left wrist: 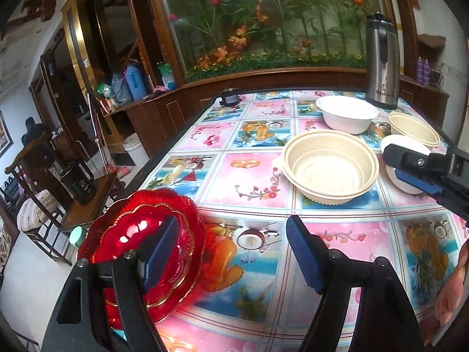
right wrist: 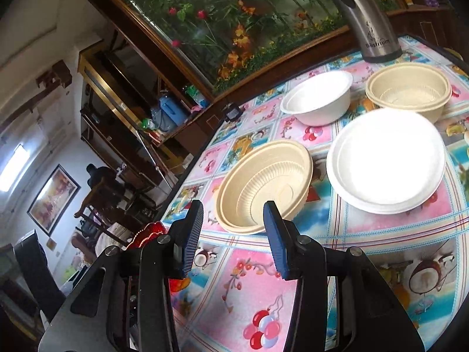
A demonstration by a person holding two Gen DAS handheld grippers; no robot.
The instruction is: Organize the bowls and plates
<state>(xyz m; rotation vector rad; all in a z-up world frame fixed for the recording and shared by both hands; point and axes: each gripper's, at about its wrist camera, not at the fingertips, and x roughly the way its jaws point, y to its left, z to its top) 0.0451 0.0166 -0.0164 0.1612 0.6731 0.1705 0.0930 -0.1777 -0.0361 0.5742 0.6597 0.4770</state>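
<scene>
Left wrist view: left claw (left wrist: 231, 252) gapes wide, empty; straddle the red plate's (left wrist: 140, 252) rim squarely before closing.

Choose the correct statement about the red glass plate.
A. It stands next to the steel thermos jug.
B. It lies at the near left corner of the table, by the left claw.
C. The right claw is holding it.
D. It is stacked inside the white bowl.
B: the red glass plate lies at the near left corner of the table, partly behind a finger of the open left claw, far from the bowls.
</scene>
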